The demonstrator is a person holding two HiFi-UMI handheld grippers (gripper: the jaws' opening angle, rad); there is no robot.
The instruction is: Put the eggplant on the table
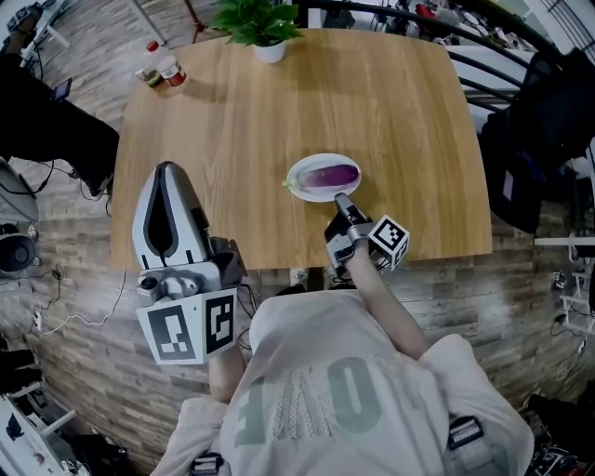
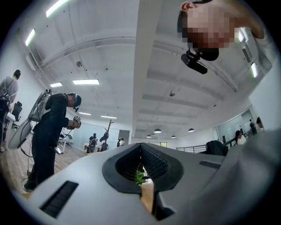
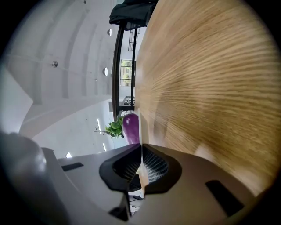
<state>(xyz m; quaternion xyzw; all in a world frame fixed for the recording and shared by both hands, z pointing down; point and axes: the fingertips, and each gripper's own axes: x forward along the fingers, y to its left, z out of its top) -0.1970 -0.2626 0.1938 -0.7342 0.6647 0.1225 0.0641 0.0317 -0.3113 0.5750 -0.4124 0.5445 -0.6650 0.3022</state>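
Note:
A purple eggplant [image 1: 332, 175] lies on a small white plate [image 1: 296, 177] near the front edge of the wooden table [image 1: 390, 93]. My right gripper [image 1: 340, 199] reaches the plate's near rim and is rolled on its side. In the right gripper view the thin white plate rim [image 3: 140, 132] runs between the shut jaws of the right gripper [image 3: 141, 151], with the eggplant [image 3: 130, 127] just beyond. My left gripper [image 1: 167, 168] is held off the table's front left edge, shut and empty. In its own view the left gripper [image 2: 140, 147] points slightly upward at the room.
A potted plant [image 1: 260, 23] stands at the table's far edge and small jars [image 1: 160, 70] at its far left corner. Dark chairs and railings flank the table on the right. Another person [image 2: 50, 132] stands across the room at the left of the left gripper view.

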